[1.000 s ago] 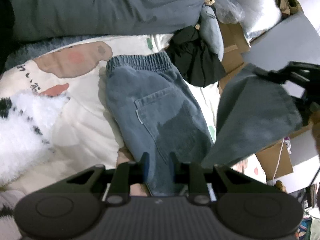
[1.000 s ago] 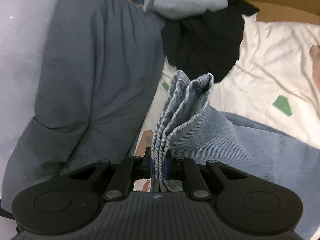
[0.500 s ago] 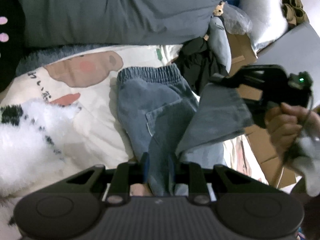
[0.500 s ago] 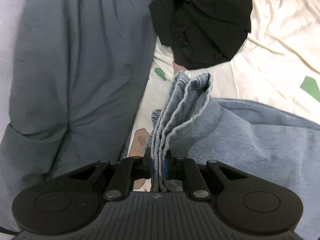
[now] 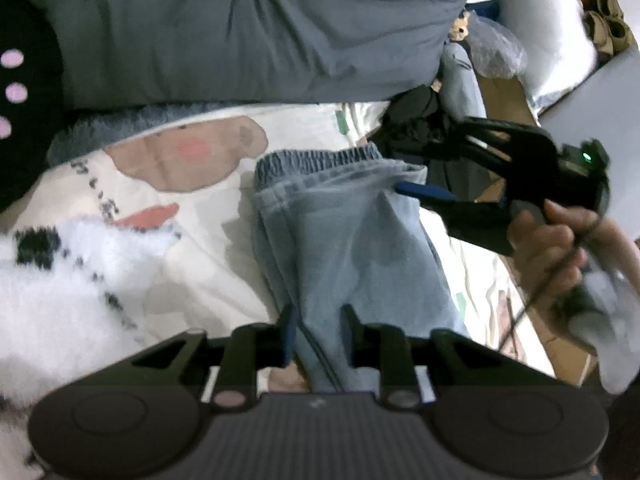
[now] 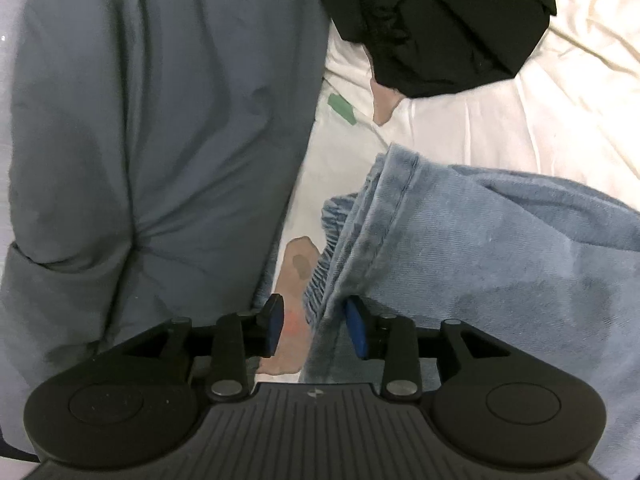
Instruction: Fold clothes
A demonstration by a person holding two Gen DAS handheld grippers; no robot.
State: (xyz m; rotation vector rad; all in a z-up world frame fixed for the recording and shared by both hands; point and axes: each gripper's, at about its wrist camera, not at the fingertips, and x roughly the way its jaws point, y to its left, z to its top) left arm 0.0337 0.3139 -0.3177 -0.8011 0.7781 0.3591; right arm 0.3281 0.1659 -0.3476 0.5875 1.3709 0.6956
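At bottom centre, the left gripper [image 5: 318, 330] is opening, folded blue jeans [image 5: 352, 240] loose between its fingers. Mid-frame right, the right gripper [image 5: 412, 172] is opening too, releasing the hem over the elastic waistband. Beyond lies a grey pillow [image 5: 248, 28].

The left gripper [image 5: 318, 334] fills the bottom of its frame: a black body with a ribbed middle plate, two round discs at the sides and two silver screws. Its fingers [image 5: 289, 330] are black with blue pads. The right gripper [image 6: 316, 330] looks the same. At the right of the left view, the hand [image 5: 560, 256] has a thin dark cable and a light grey sleeve [image 5: 616, 320]; a small green light glows above.
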